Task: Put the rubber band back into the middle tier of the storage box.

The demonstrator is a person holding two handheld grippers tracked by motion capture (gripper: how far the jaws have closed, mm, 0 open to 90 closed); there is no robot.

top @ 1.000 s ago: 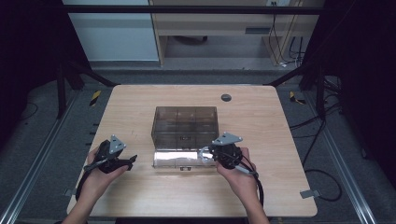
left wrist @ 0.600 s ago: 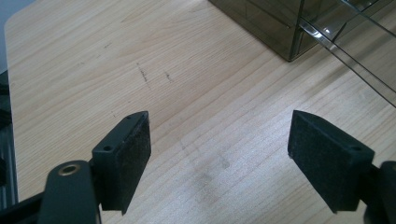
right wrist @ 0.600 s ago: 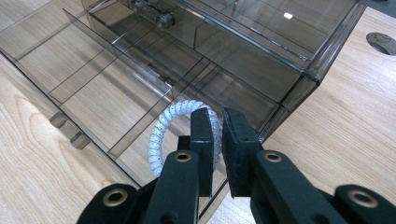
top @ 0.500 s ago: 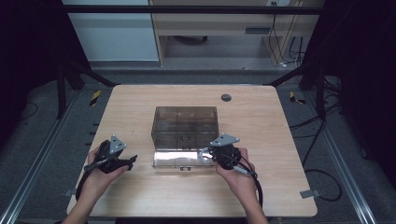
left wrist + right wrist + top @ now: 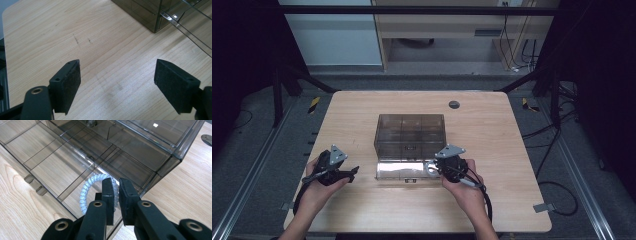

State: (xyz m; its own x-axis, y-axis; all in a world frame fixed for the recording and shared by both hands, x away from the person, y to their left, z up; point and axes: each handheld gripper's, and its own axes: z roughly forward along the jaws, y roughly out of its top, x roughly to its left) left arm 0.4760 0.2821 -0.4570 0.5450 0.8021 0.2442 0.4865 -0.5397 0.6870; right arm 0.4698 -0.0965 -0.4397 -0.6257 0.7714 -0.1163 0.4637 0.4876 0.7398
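Right gripper (image 5: 114, 192): fingers (image 5: 108, 192) nearly closed, pinching a white spiral ring (image 5: 86, 188), probably a coil hair tie; the near part of its loop caught between the pads. Ring hanging over the pulled-out drawer (image 5: 399, 171) of the smoky clear organizer box (image 5: 410, 134), at the right end compartment of that drawer. Loop lying almost flat, its open side reaching away from the fingers toward the box, so the drop point is judged to be straight below and slightly ahead. Seen from above, ring (image 5: 430, 169) at the right end of the drawer, touching the gripper tip (image 5: 438, 169).

Left gripper (image 5: 117, 82): fingers (image 5: 67, 83) wide open, holding nothing, only bare tabletop (image 5: 50, 37) between them; corner of the box ahead and to the right. From above, left gripper (image 5: 352, 173) well to the left of the drawer, apart from it.

Right hand (image 5: 464, 187) clearly nearer to the ring; next move judged as a release into that compartment.
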